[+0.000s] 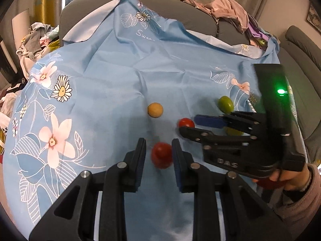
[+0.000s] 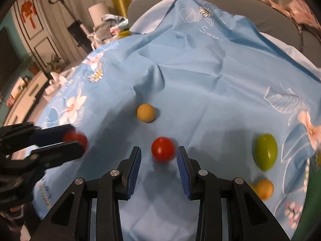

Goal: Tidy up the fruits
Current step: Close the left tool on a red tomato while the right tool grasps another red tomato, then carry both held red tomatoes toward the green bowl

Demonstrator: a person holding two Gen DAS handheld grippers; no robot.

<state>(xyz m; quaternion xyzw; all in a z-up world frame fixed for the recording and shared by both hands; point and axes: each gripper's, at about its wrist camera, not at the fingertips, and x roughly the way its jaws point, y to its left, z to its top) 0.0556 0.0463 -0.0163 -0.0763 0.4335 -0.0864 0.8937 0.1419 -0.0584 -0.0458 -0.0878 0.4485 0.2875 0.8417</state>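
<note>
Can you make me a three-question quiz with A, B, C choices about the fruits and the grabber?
1. Where is the green fruit from the red fruit at the right gripper? A left, B right, C on top.
2. What colour is the cloth? A blue, B black, C orange.
3. The right gripper's fingers are: A shut and empty, B open around the red fruit, C squeezing the green fruit.

Answers: B, it lies rightward in the right wrist view; A, blue with flowers; B, gaps show on both sides.

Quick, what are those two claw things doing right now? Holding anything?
Left gripper: open, straddling a red fruit, not clamped.
Right gripper: open, around another red fruit, not gripping.
</note>
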